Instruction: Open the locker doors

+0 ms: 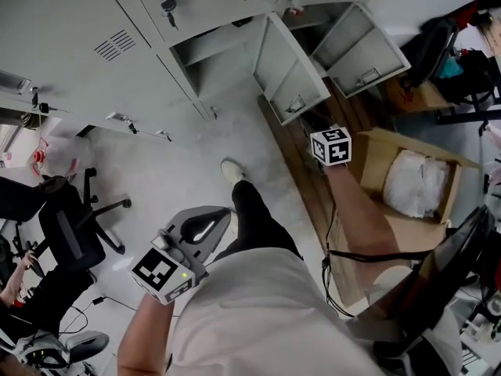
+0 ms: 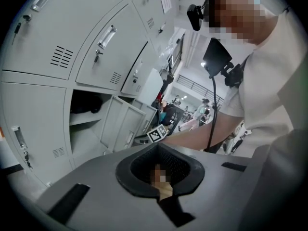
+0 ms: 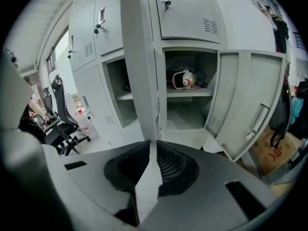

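A bank of grey lockers [image 1: 196, 6] fills the top of the head view, with two bottom doors swung open. In the right gripper view, the edge of the nearer open door [image 3: 139, 81] runs down between the jaws of my right gripper [image 3: 150, 170], which is shut on it. From the head view, the right gripper [image 1: 313, 128] sits at that door [image 1: 288, 73]. The second open door [image 1: 362, 47] hangs to its right. My left gripper [image 1: 196, 229] is held back near my body, shut and empty, and points at the lockers [image 2: 57, 57].
A white and red item [image 3: 184, 79] lies on a shelf inside the open locker. A cardboard box [image 1: 376, 159] with a white bag stands at the right on wooden boards [image 1: 313, 202]. An office chair [image 1: 70, 225] stands at the left. Keys [image 1: 167, 5] hang in an upper door.
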### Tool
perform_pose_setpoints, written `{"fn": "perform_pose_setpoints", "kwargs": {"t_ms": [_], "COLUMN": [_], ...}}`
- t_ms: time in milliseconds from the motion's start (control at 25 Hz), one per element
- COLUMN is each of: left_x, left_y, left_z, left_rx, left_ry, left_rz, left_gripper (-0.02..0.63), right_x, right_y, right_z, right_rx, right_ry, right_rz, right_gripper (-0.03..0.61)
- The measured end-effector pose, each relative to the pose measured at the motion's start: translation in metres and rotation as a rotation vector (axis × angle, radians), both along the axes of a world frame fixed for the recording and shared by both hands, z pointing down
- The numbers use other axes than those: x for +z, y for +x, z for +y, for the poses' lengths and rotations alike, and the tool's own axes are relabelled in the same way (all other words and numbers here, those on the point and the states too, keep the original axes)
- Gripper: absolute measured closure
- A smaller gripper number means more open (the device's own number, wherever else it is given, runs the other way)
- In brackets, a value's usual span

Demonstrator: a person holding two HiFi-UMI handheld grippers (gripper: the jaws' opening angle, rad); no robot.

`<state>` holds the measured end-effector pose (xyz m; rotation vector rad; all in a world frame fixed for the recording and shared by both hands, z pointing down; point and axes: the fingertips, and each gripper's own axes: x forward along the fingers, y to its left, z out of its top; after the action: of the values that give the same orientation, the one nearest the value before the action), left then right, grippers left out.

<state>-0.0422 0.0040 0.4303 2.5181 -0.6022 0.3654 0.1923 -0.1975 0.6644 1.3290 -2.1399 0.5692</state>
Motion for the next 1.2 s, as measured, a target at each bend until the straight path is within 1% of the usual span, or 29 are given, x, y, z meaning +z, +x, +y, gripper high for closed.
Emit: {"fn": "perform_pose_setpoints", "kwargs": {"t_ms": [320,400,600,960,1200], "left_x": [0.0,0.0,0.0,-0.004,-0.011], "left_y": [0.012,0.012,0.008,0.001,-0.005], "left_z": [-0.006,-0.006,-0.006,0.001,0.009], "left_rx": [0.022,0.022,0.012,-0.007,-0.025], "left_ry": [-0.003,-0.002,-0.001,0.012,0.035], "left_rz": [0.005,0.004,-0.001,0.007,0.013], "left_gripper": [0.604,0.604,0.604,0.604,0.604], "right_x": [0.001,0.0,0.001,-0.001,-0.005], "right_y": [0.022,0.026,0.031,0.033,0.018], "right_z": [-0.009,-0.011,-0.014,-0.01,0.016], "right_rx": [0.039,0.048,0.056,0.068,0.047], "right_ry": [-0.003,0.001,0.012,0.017,0.002], "right_rz": [0.001,0.009,0.025,0.049,0.04], "right_gripper": [0.535,0.552,0.552,0.552,0.552]}}
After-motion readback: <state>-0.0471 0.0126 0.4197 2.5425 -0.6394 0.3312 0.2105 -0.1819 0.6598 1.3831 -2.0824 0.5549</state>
